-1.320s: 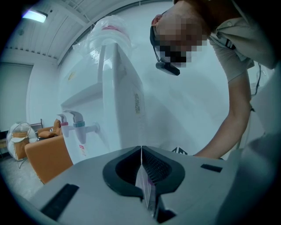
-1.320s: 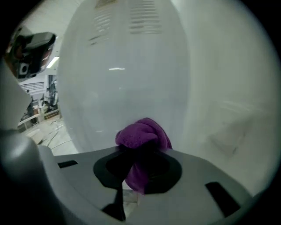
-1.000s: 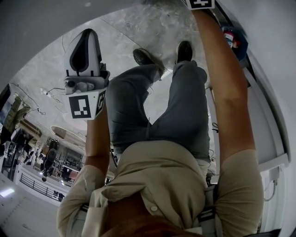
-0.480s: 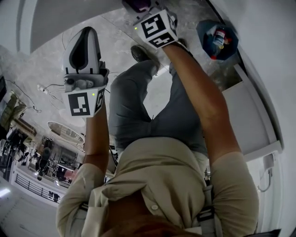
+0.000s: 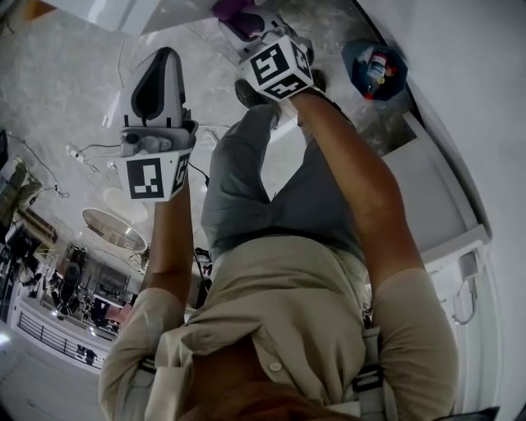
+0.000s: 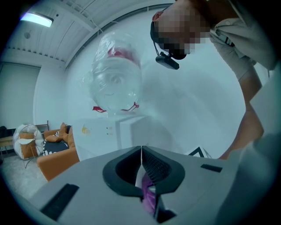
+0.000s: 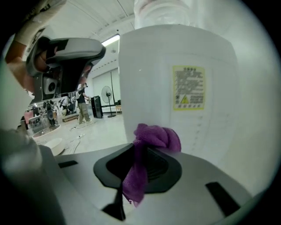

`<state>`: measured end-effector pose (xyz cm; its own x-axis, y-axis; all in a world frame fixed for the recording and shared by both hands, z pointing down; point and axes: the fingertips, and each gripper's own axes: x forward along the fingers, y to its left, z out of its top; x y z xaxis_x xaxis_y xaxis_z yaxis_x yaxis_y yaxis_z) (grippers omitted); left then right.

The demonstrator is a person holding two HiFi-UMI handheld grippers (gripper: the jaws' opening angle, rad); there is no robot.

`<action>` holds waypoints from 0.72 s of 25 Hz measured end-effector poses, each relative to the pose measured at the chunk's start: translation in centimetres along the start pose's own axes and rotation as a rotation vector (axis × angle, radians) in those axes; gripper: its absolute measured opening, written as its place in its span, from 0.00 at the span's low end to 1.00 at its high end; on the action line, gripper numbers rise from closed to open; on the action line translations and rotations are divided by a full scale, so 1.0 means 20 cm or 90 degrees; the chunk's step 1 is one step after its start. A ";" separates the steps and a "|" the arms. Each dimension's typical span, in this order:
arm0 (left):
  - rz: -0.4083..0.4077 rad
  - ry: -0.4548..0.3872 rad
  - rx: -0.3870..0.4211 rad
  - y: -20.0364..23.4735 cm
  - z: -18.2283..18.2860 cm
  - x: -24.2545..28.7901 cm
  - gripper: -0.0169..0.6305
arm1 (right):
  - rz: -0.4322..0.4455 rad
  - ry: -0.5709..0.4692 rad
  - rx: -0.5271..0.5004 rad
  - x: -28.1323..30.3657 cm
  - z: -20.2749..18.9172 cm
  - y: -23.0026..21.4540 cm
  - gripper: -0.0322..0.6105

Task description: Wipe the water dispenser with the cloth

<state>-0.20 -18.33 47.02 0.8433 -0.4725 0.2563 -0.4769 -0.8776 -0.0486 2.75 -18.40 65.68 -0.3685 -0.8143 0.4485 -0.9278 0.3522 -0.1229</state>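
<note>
Head view: right claw (image 5: pixel 246 23) grips a purple cloth (image 5: pixel 232 10). Left gripper view: left claw (image 6: pixel 141 169) pressed closed, water dispenser (image 6: pixel 115 132) ahead. Right gripper view: cloth hangs close to the dispenser; bunched, it may slip free mid-wipe.

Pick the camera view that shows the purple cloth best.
Right gripper view: the purple cloth is pinched in the right hand-held gripper, bunched before the white water dispenser. Head view shows just a bit of it at the top edge. Left gripper view shows only a purple sliver between the left hand-held gripper's shut jaws.
</note>
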 end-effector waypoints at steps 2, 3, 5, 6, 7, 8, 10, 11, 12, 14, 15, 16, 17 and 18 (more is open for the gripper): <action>0.004 -0.003 0.002 0.03 0.09 -0.06 0.06 | -0.039 -0.002 0.001 -0.09 0.09 -0.11 0.16; 0.006 -0.005 0.004 0.04 0.14 -0.09 0.06 | -0.060 -0.005 0.001 -0.13 0.14 -0.18 0.16; 0.013 -0.011 0.007 0.07 0.23 -0.14 0.06 | -0.109 -0.010 0.002 -0.24 0.25 -0.33 0.16; 0.016 -0.014 0.007 0.09 0.28 -0.17 0.06 | -0.135 -0.012 0.004 -0.30 0.31 -0.41 0.16; 0.021 -0.017 0.007 0.10 0.32 -0.20 0.06 | -0.157 -0.013 0.004 -0.35 0.37 -0.48 0.16; 0.025 -0.019 0.007 0.12 0.36 -0.23 0.06 | -0.172 -0.012 0.002 -0.40 0.42 -0.54 0.16; 0.033 -0.024 0.005 0.15 0.45 -0.28 0.06 | -0.187 -0.007 -0.008 -0.48 0.53 -0.60 0.16; 0.036 -0.027 0.006 0.16 0.50 -0.31 0.06 | -0.190 -0.005 -0.014 -0.52 0.58 -0.61 0.16; 0.040 -0.031 0.007 0.17 0.55 -0.34 0.06 | -0.192 -0.003 -0.021 -0.56 0.63 -0.60 0.16; 0.045 -0.038 0.010 0.18 0.65 -0.40 0.06 | -0.191 -0.003 -0.032 -0.66 0.73 -0.57 0.16; 0.046 -0.041 0.013 0.18 0.70 -0.43 0.06 | -0.190 -0.004 -0.036 -0.71 0.78 -0.54 0.16; 0.045 -0.042 0.021 0.17 0.75 -0.46 0.06 | -0.189 -0.006 -0.040 -0.77 0.82 -0.52 0.16; 0.042 -0.037 0.037 0.16 0.78 -0.50 0.06 | -0.188 -0.009 -0.044 -0.83 0.87 -0.49 0.16; 0.038 -0.029 0.059 0.16 0.80 -0.54 0.06 | -0.186 -0.015 -0.049 -0.89 0.92 -0.46 0.16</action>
<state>-6.81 -17.31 28.56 0.8254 -0.5256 0.2059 -0.5035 -0.8504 -0.1524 16.74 -15.60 42.49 -0.0887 -0.8964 0.4342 -0.9880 0.1345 0.0756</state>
